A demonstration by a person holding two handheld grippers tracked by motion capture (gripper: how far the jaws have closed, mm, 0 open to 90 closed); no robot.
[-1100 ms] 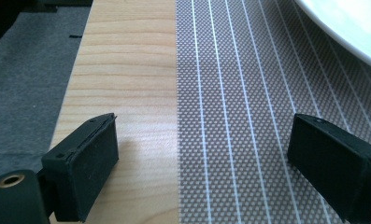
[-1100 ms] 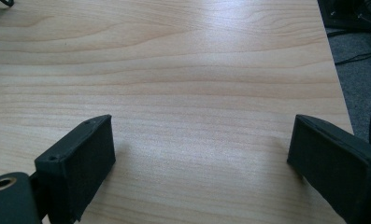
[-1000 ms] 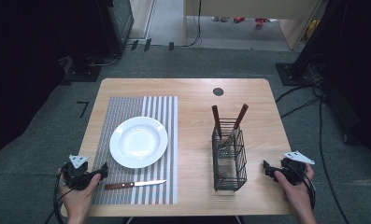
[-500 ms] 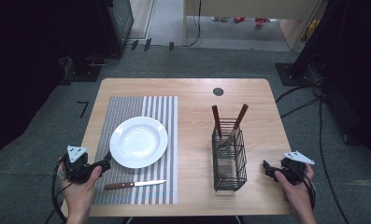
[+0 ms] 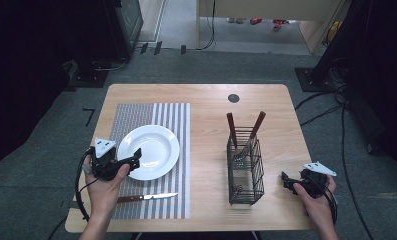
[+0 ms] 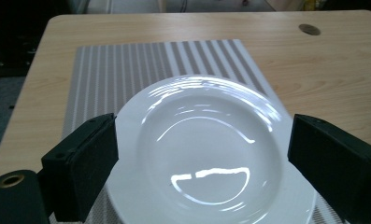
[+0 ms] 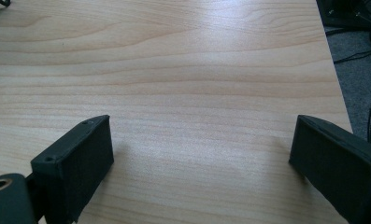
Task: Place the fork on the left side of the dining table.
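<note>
At the lower left of the high view, the left gripper (image 5: pixel 134 159) is held in a hand over the near left edge of the round white ceramic plate (image 5: pixel 153 150). In the left gripper view its jaws stand wide apart, one on each side of the plate's near rim, and I cannot tell whether they touch it. The plate rests on a grey and white striped placemat (image 5: pixel 173 115) that covers the left half of the light wooden table (image 5: pixel 206 100). Just below the plate, on the same mat, lies a table knife with a brown handle and steel blade (image 5: pixel 147 197), pointing right. Right of centre stands a black wire cutlery caddy (image 5: pixel 245 170), upright, with two brown-handled utensils (image 5: pixel 258 124) leaning out of its far end. At the lower right of the frame, the right gripper (image 5: pixel 286 181) rests in a hand near the table's right edge, well apart from the caddy. In the right gripper view its jaws are wide open over bare wood.
</note>
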